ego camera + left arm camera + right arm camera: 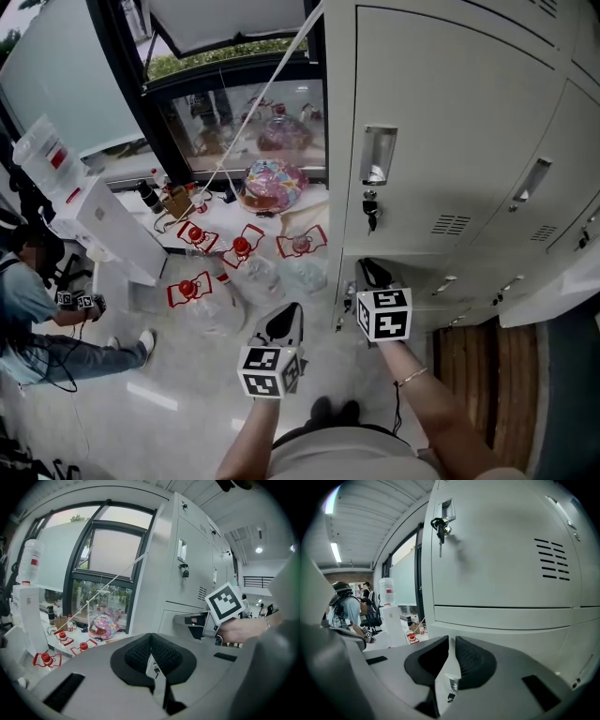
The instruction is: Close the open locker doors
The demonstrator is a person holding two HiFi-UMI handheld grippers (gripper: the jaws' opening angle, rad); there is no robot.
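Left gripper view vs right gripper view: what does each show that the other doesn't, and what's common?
Left gripper view only: the window, a colourful helmet beside it, red-capped items nearby, and the right gripper held close to the lockers.
Right gripper view only: the person in a blue shirt at far left.
Both: the locker door with keys hanging at its lock, and the water dispenser.
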